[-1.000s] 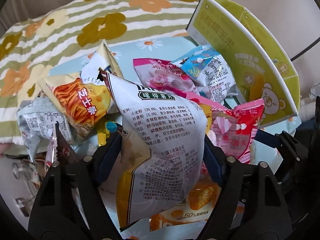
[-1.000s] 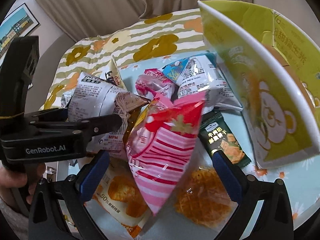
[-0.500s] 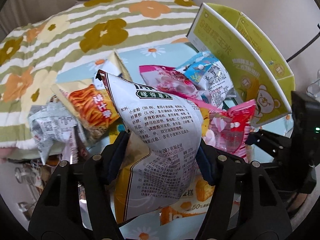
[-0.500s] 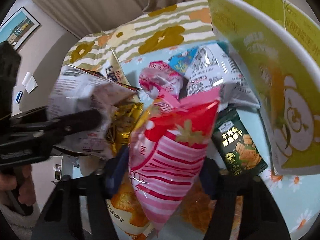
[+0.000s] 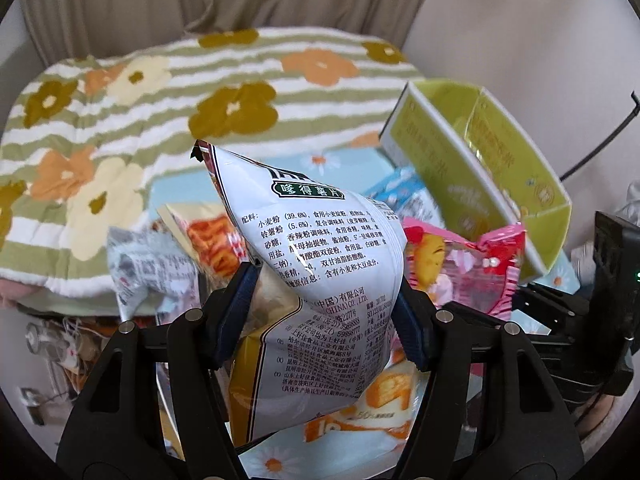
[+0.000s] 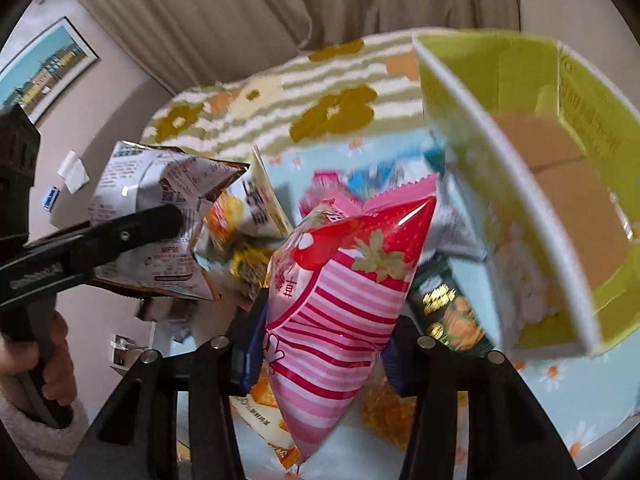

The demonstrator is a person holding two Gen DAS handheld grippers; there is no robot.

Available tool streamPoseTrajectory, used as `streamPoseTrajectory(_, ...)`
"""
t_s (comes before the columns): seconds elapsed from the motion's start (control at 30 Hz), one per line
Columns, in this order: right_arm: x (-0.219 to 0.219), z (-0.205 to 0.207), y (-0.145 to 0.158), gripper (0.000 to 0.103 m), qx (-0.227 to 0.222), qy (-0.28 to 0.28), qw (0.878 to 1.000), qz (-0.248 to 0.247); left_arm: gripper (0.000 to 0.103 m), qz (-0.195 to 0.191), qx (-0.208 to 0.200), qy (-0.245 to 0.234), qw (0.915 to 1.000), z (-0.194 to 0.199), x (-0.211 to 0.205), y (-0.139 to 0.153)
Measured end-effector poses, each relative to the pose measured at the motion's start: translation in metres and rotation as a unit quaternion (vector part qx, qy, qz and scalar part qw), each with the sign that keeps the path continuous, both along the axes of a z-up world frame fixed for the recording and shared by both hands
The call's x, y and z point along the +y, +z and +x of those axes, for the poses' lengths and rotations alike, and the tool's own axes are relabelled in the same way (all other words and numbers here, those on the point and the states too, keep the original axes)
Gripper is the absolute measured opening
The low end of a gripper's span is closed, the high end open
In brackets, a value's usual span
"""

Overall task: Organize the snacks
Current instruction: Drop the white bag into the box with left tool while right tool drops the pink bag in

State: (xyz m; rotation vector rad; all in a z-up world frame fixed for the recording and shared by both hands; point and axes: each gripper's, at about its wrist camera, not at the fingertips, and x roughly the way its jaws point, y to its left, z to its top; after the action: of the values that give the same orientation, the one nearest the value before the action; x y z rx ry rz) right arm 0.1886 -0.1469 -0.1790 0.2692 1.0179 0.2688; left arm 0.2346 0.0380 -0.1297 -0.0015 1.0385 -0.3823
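Left tongs (image 5: 326,312) clenched on white bag (image 5: 320,280), held up above the table (image 5: 280,456) pile. Right tongs (image 6: 320,344) clenched on pink bag (image 6: 336,304), also lifted, just beside the open green box (image 6: 520,200).

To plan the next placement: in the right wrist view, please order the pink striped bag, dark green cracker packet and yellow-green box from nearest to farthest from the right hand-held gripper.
1. Pink striped bag: held between its fingers.
2. Dark green cracker packet: right, on the table.
3. Yellow-green box: upper right, beyond.
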Motion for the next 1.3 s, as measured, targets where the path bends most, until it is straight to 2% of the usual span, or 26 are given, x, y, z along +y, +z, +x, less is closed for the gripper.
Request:
streamPoseTrajectory(0.27, -0.055, -0.005, 0.063, 0.045, -0.070, 0.036, 0.997, 0.007, 0.061, -0.013, -0.051, 0.039, 0.9979, -0.010, -0.040, 0.050)
streamPoseTrajectory(0.43, -0.110, -0.008, 0.083, 0.045, -0.096, 0.050, 0.994, -0.032, 0.061, -0.022, -0.072, 0.051, 0.9958, -0.014, -0.100, 0.066)
streamPoseTrajectory(0.6, -0.172, -0.007, 0.092, 0.045, -0.108, 0.041, 0.991, -0.067, 0.061, -0.034, -0.077, 0.050, 0.9952, -0.008, -0.165, 0.068)
streamPoseTrajectory(0.8, -0.226, 0.001, 0.085, 0.045, -0.092, 0.030, 0.990, -0.100, 0.061, -0.040, -0.051, 0.041, 0.9970, 0.005, -0.232, 0.051)
streamPoseTrajectory(1.0, -0.263, 0.016, 0.070, 0.045, -0.059, 0.019, 0.993, -0.100, 0.061, -0.026, -0.002, 0.013, 0.9996, 0.026, -0.286, 0.016)
streamPoseTrajectory(1.17, -0.276, 0.016, 0.057, 0.045, -0.036, 0.007, 0.994, -0.099, 0.061, -0.012, 0.036, -0.008, 0.9993, 0.038, -0.313, -0.016)
streamPoseTrajectory(1.3, -0.279, 0.023, 0.051, 0.045, -0.019, 0.003, 0.995, -0.098, 0.061, 0.011, 0.051, -0.007, 0.9986, 0.041, -0.322, -0.035)
